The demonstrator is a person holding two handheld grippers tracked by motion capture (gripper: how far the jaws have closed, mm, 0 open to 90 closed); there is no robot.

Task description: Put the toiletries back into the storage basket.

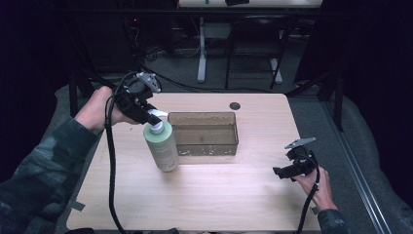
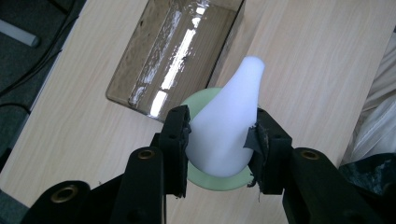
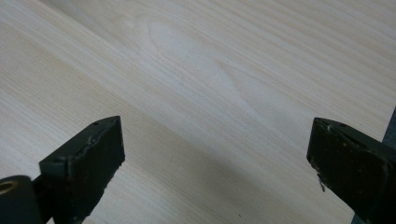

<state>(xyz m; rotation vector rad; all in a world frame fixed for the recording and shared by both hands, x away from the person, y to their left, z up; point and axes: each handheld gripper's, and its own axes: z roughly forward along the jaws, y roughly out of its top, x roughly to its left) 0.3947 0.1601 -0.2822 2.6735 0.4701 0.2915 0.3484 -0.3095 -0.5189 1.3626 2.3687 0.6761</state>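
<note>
A pale green bottle point(image 1: 163, 146) with a white pump top point(image 2: 224, 126) hangs upright just left of a clear brown bin point(image 1: 203, 132). My left gripper point(image 1: 148, 114) is shut on the pump top, its pads pressing both sides of it. In the left gripper view the green bottle shoulder point(image 2: 198, 98) shows beneath the white top. Near the table's right front, my right gripper point(image 1: 282, 172) is held low over bare wood. Its jaws stand wide apart with nothing between them, as the right gripper view point(image 3: 215, 158) shows.
The wooden table point(image 1: 219, 195) has a small dark round hole point(image 1: 234, 106) near its far edge. The bin point(image 2: 173, 51) looks empty inside. Black cables trail from both grippers. Desk legs and cords stand on the floor beyond the table.
</note>
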